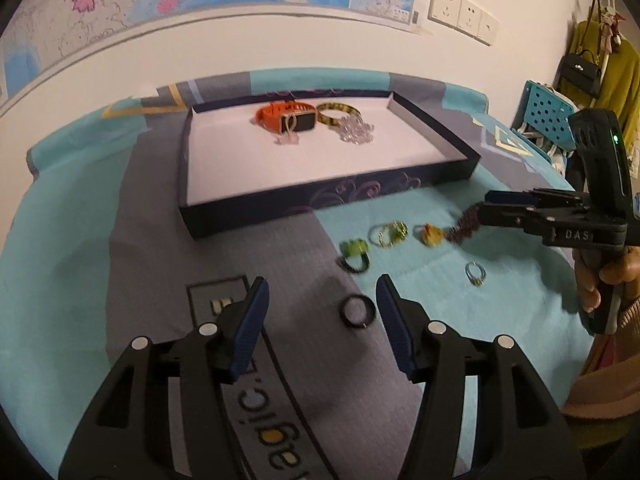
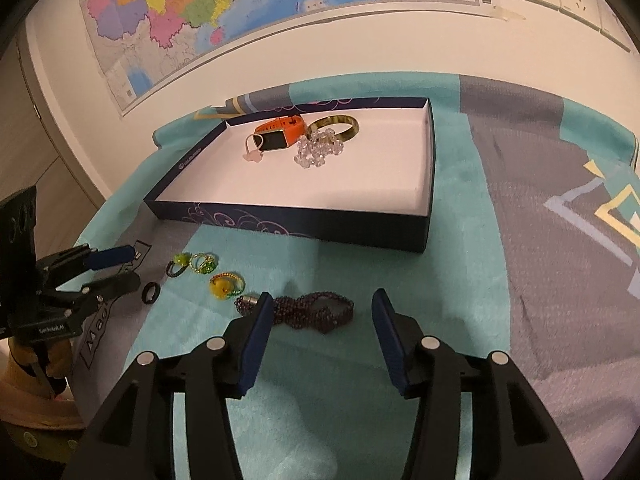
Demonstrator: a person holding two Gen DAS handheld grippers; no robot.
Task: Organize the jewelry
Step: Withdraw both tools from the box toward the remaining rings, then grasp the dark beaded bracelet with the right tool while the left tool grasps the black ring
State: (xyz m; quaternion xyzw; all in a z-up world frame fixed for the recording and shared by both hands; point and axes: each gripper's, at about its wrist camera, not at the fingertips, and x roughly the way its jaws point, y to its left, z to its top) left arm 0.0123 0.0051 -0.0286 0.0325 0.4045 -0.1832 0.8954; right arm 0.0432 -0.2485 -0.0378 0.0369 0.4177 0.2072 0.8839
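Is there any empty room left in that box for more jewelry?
Plenty. The box is bare white over its whole near half and right side. Its far end is crowded: orange watch, bangle and clear beads sit bunched there. On the cloth in front, the rings lie close together.

the purple bead bracelet (image 1: 466,226) is partly hidden behind the right tongs (image 1: 490,205) in the left wrist view, and its near end sits behind a blue pad in the right wrist view. the small rings (image 1: 390,234) are blurred, their stones hard to make out. the wall map (image 2: 208,12) is cut off by the top edge, its lettering too small to read
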